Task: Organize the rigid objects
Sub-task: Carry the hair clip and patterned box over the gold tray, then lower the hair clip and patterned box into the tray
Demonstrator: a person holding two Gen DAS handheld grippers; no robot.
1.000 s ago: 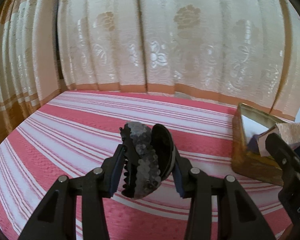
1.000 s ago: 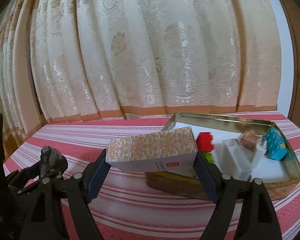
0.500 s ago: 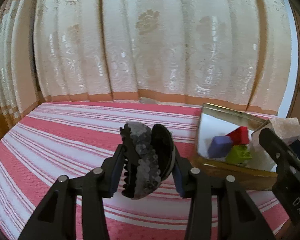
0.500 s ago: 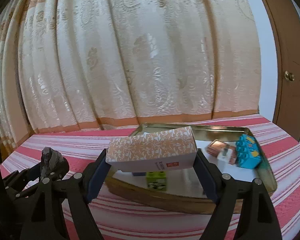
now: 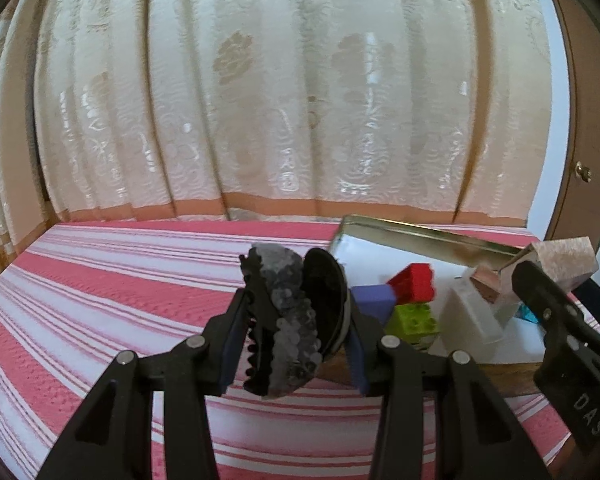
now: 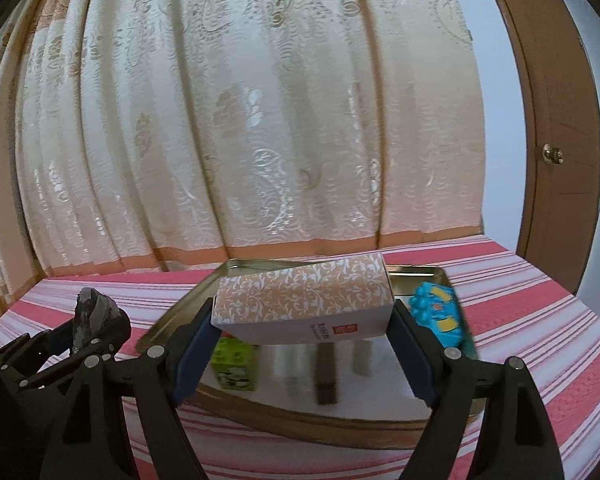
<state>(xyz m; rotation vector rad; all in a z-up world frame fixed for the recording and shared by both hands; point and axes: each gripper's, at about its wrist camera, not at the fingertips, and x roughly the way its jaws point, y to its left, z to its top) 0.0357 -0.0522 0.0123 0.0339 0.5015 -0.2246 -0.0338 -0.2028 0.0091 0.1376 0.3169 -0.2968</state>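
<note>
My left gripper (image 5: 294, 320) is shut on a black hair claw clip (image 5: 288, 316) with grey sequins, held above the striped cloth just left of the gold metal tray (image 5: 420, 236). In the right wrist view this clip (image 6: 96, 316) shows at the far left. My right gripper (image 6: 304, 320) is shut on a peach patterned box (image 6: 304, 300), carried over the tray's (image 6: 340, 420) near side. The same box (image 5: 560, 264) appears at the right edge of the left wrist view. Inside the tray lie a red brick (image 5: 414, 288), a blue block (image 5: 374, 304), a green brick (image 5: 412, 320) and a white block (image 5: 472, 320).
A turquoise toy (image 6: 436, 312) sits at the tray's right side. The red and white striped cloth (image 5: 120, 300) covers the surface. Cream curtains (image 5: 280, 100) hang right behind it. A brown door (image 6: 556, 140) with a knob stands to the right.
Both grippers have moved to the right with their objects still gripped. The tray now sits closer and more central in both views, and more of its contents show.
</note>
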